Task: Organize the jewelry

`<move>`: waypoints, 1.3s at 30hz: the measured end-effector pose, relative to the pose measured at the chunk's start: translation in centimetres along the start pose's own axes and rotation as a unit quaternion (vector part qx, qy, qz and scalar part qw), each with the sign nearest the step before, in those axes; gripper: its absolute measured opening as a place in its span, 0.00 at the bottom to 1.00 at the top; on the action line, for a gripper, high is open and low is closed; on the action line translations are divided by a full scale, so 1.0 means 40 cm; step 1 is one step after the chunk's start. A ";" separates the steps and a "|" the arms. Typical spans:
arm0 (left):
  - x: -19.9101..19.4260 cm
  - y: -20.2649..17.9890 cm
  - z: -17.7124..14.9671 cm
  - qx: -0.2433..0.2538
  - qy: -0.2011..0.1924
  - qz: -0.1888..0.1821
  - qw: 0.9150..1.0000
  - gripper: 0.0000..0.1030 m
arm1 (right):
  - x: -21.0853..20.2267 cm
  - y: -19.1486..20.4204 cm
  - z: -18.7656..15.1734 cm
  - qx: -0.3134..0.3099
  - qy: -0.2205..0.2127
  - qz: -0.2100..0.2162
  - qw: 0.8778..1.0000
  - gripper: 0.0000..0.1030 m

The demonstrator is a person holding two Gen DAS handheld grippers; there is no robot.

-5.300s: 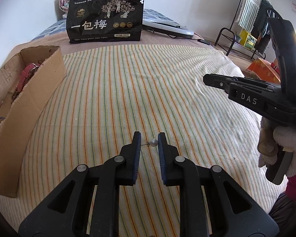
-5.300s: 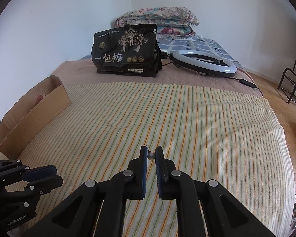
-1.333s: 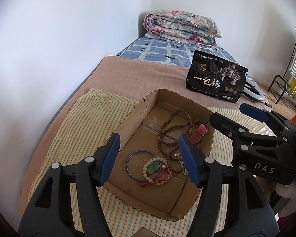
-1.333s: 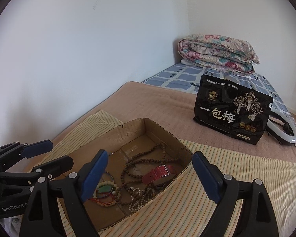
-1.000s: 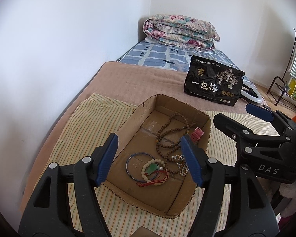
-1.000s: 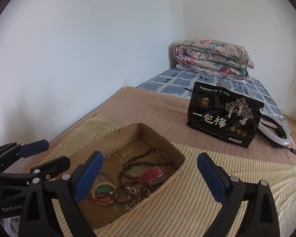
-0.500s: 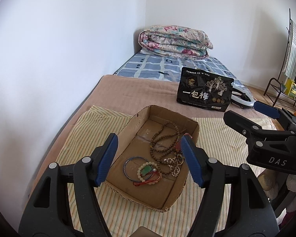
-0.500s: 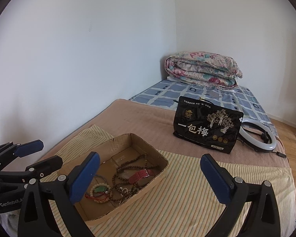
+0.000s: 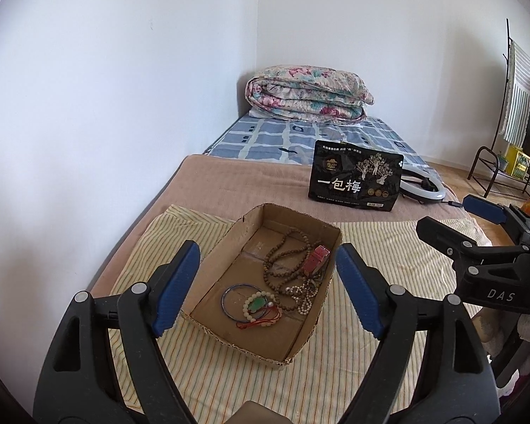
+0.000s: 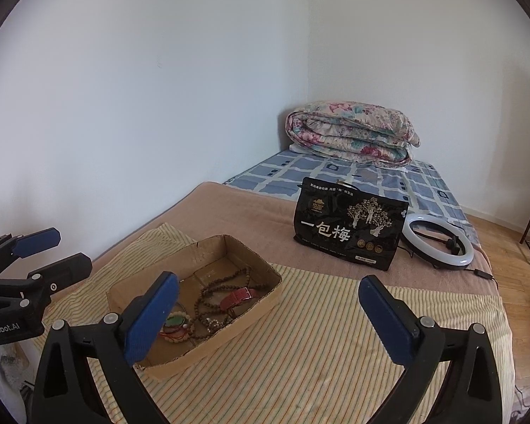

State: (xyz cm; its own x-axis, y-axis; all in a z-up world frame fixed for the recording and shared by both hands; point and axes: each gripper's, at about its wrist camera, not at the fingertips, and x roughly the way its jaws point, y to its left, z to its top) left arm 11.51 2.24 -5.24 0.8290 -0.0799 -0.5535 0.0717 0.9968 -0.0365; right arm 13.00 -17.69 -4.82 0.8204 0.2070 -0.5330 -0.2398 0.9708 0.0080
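An open cardboard box lies on the striped cloth. It holds brown bead strands, a red strap, a blue bangle and a green-and-white bead bracelet. The box also shows in the right wrist view. My left gripper is open and empty, held above and in front of the box. My right gripper is open wide and empty, to the right of the box; it shows in the left wrist view.
A black snack bag stands on the brown blanket behind the cloth, with a white ring light beside it. A folded floral quilt lies at the far wall. A clothes rack stands at the right.
Both grippers were shut around a small silver bead over the cloth 5.3 s ago. Now both are open and empty, and over the last second they have pulled back and up from the box.
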 end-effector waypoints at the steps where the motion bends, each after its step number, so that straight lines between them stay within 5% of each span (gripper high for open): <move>1: -0.005 -0.001 -0.003 0.000 -0.001 0.000 1.000 0.82 | -0.008 -0.001 -0.005 -0.002 -0.001 -0.003 1.000 1.00; 13: -0.053 -0.033 -0.027 0.017 -0.014 0.004 1.000 0.84 | -0.061 -0.001 -0.054 -0.019 -0.002 -0.016 1.000 1.00; 17: -0.063 -0.034 -0.031 0.014 -0.021 0.005 1.000 0.97 | -0.062 0.002 -0.062 -0.025 0.001 -0.021 0.999 1.00; 39: -0.050 -0.035 -0.034 0.019 -0.015 0.030 0.999 0.99 | -0.050 -0.008 -0.079 -0.030 0.013 -0.027 0.999 1.00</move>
State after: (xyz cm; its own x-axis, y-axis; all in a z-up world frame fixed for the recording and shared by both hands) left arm 8.99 1.00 -5.19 0.8489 -0.0199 -0.5281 0.0411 0.9987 0.0285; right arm 9.82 -18.80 -6.42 0.8199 0.1500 -0.5526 -0.2258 0.9716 -0.0712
